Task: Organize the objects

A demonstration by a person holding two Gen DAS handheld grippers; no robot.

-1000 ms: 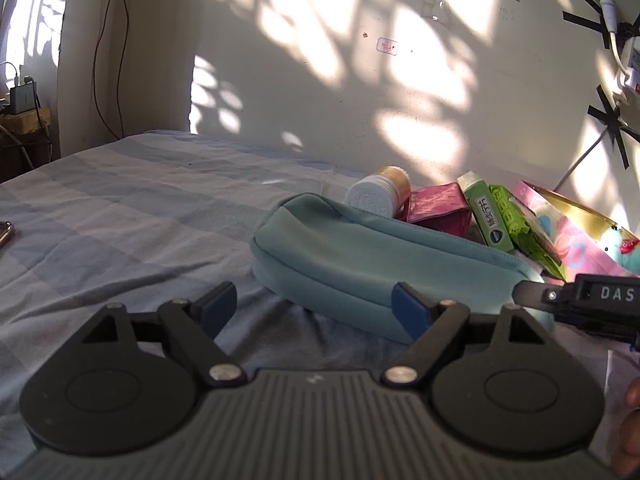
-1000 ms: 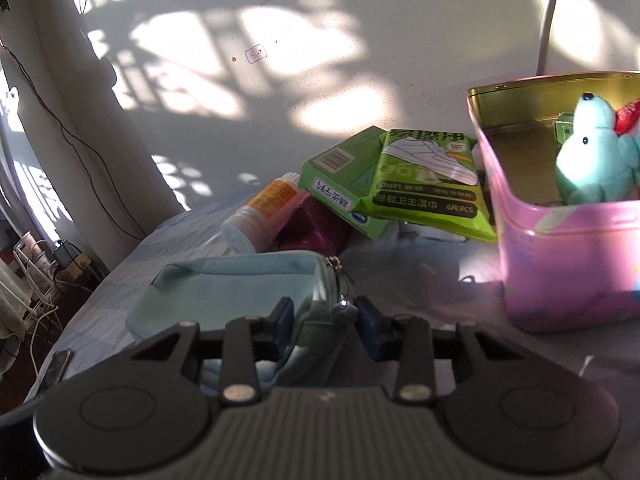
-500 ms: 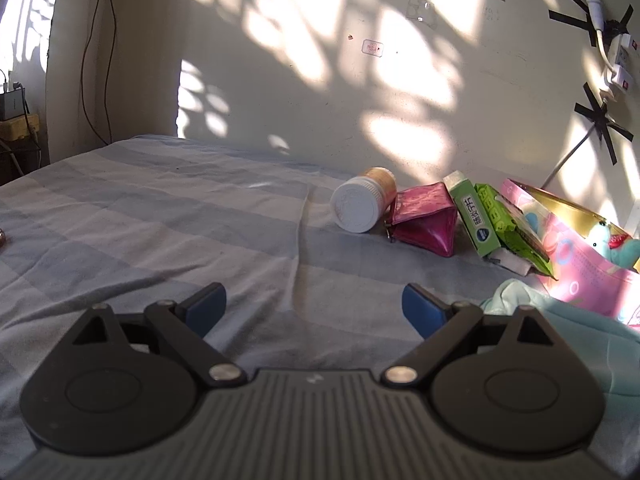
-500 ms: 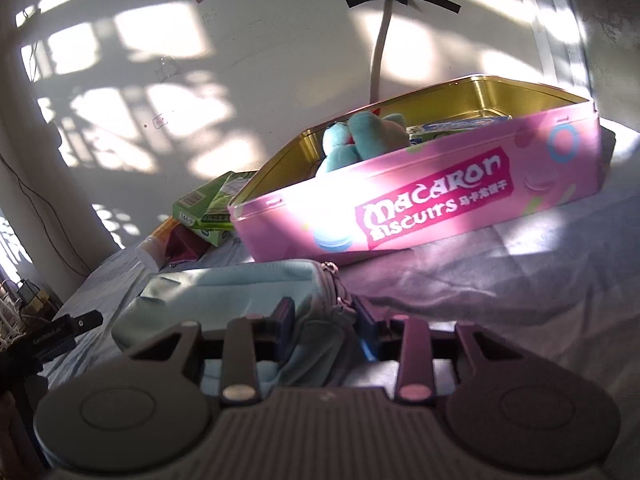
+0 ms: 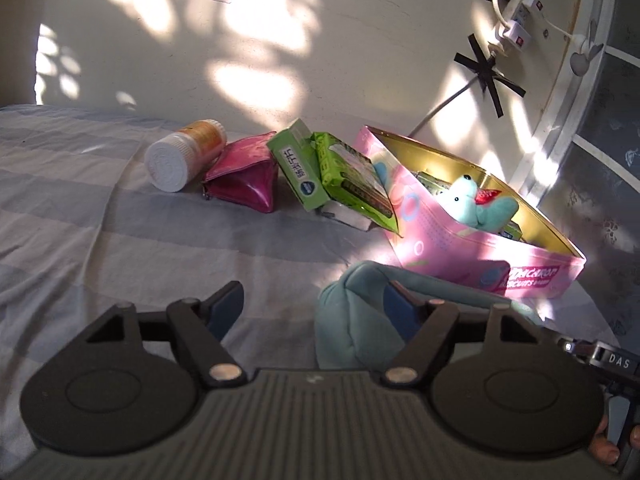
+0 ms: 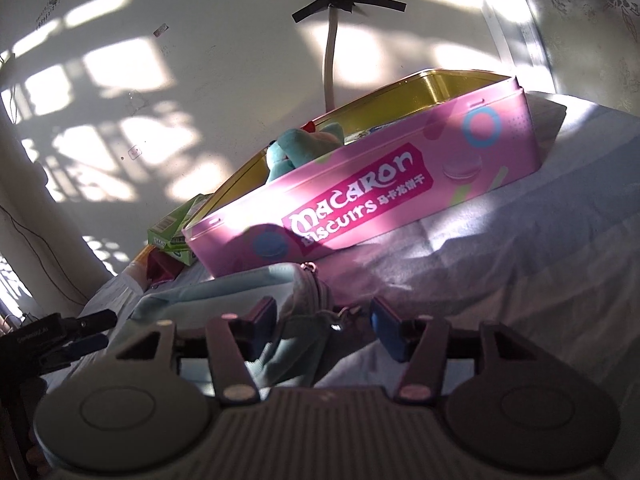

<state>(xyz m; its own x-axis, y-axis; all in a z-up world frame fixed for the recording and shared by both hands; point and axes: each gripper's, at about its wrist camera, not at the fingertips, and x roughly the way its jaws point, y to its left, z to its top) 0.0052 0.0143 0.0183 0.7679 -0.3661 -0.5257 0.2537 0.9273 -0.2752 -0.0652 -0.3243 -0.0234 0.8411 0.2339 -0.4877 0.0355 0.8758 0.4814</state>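
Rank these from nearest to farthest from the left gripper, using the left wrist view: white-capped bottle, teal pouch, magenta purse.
1. teal pouch: right at the left gripper, by its right-hand finger.
2. magenta purse: farther back on the bed, centre-left.
3. white-capped bottle: farthest, left of the purse, near the wall.

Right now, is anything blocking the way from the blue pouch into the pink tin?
Nothing lies between them. The blue pouch sits right against the pink tin, whose near wall it must clear; a teal plush toy already fills part of the inside.

The striped bed (image 5: 120,240) carries a bottle (image 5: 180,160), magenta pouch (image 5: 244,184), green packs (image 5: 320,172), pink tin (image 5: 460,256) and teal pouch (image 5: 352,320).
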